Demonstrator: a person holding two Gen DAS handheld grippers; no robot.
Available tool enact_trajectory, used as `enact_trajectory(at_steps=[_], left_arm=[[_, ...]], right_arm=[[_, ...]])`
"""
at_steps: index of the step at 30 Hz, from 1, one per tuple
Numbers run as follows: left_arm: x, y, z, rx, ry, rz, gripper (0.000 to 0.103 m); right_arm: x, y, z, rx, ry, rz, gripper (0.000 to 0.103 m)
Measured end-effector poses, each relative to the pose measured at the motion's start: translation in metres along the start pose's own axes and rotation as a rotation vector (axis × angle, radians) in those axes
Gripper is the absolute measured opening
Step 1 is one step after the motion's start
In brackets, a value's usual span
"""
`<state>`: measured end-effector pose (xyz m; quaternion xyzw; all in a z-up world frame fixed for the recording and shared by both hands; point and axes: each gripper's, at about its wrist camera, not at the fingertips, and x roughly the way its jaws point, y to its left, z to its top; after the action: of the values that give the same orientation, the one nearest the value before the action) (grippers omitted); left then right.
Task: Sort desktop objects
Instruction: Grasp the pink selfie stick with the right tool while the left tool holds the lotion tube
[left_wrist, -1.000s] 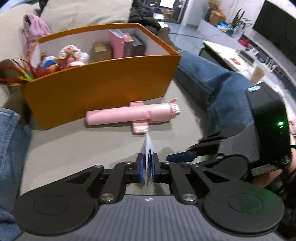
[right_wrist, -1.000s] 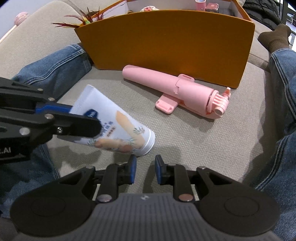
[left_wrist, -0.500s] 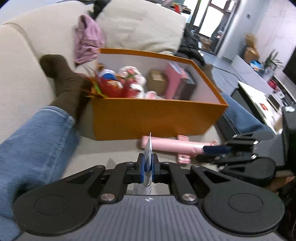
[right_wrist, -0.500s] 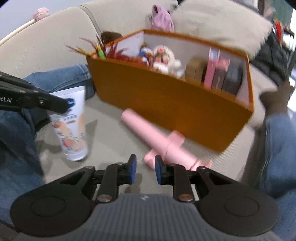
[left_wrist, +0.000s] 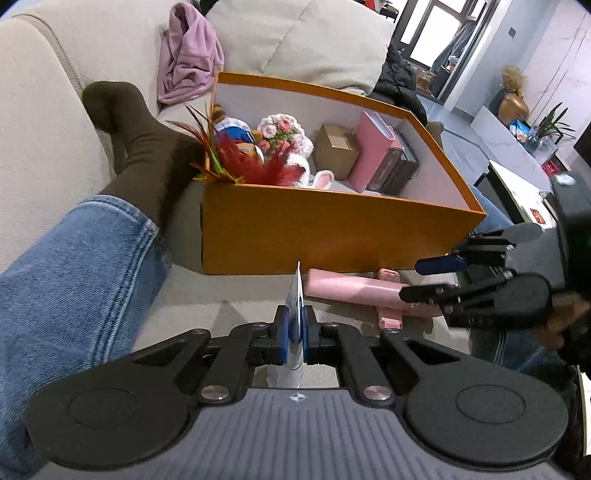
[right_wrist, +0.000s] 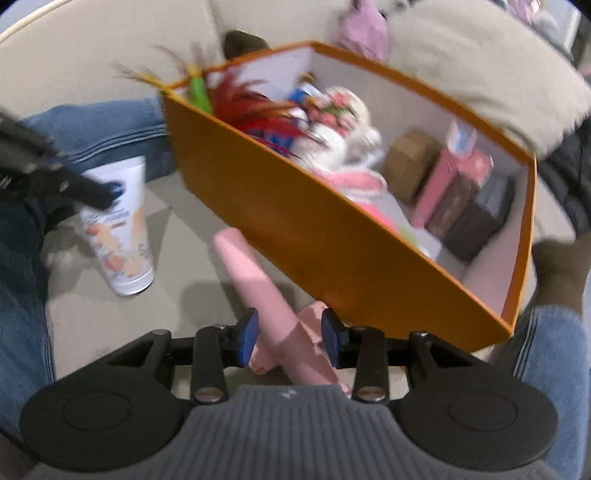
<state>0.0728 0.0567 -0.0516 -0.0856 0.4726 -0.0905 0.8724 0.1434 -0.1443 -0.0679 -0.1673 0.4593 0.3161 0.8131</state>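
We note a beige sofa (left_wrist: 44, 122) bearing an orange box (left_wrist: 332, 236). The left gripper (left_wrist: 294, 334) clamps the flat end of a white, printed tube (right_wrist: 118, 229), cap downward. The right gripper (right_wrist: 290, 334), jaws opening, straddles the pink stick (right_wrist: 255, 280) lying beside the box.

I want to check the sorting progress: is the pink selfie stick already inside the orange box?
No, the pink selfie stick lies on the sofa cushion in front of the orange box, outside its front wall.

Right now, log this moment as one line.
left gripper: shut on white cream tube | right gripper: opening over pink selfie stick | orange box: beside
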Motion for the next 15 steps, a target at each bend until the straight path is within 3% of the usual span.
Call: enact_trajectory(at_steps=[10,15], left_arm=[[0.004,0.006,0.002,-0.003,-0.004,-0.026,0.007],[0.006,0.006,0.004,-0.002,-0.004,-0.028,0.007]], right_arm=[[0.028,-0.073,-0.020,0.571,0.032,0.257,0.051],[0.045,-0.080,-0.026,0.688,0.024,0.297,0.050]])
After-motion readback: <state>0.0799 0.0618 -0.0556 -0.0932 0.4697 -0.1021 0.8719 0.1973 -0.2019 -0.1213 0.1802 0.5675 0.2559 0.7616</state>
